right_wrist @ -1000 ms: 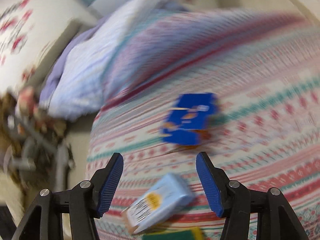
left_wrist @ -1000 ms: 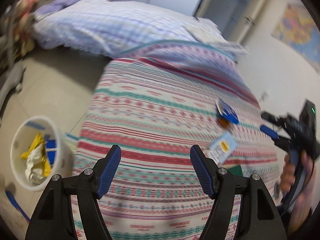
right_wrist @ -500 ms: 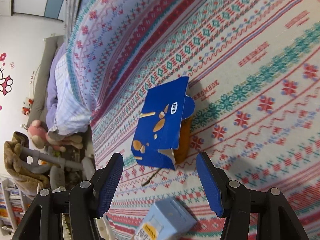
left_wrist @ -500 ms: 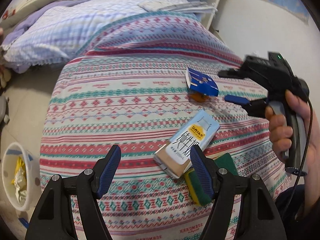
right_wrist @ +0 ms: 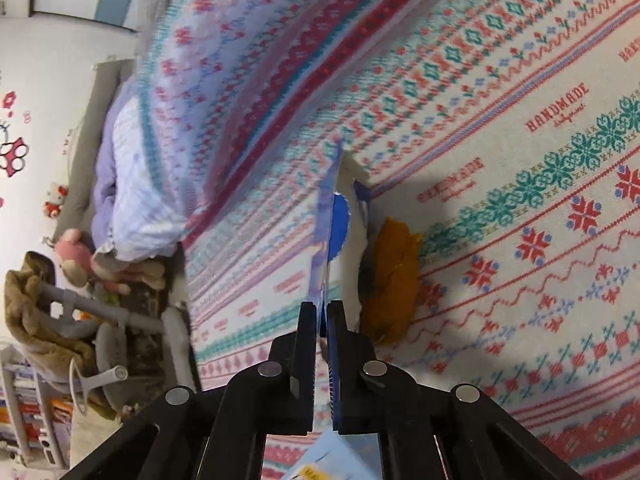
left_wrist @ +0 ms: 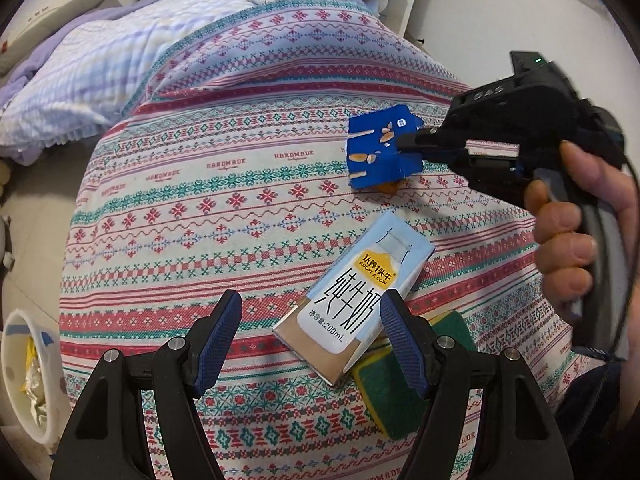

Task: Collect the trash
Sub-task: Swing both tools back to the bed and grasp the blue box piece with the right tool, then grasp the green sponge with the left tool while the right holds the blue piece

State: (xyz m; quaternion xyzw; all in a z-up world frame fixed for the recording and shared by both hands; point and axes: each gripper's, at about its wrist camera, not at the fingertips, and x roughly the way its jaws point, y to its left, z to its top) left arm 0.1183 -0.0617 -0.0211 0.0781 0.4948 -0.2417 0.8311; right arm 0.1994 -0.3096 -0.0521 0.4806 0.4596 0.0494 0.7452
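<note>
Right gripper [right_wrist: 323,320] has its fingers pinched on the edge of the blue wrapper [left_wrist: 382,148], a thin grip on a flat, flimsy sheet standing off the bed [left_wrist: 224,216]. An orange scrap [right_wrist: 390,276] sits just beside it. Left gripper [left_wrist: 310,336] hangs wide and empty over the milk carton [left_wrist: 356,300], probably next. The carton is pale blue, lying flat across a green sponge [left_wrist: 390,392]. The bin [left_wrist: 18,376] waits on the floor.

Milk carton [left_wrist: 354,300] partly on sponge [left_wrist: 390,390]
</note>
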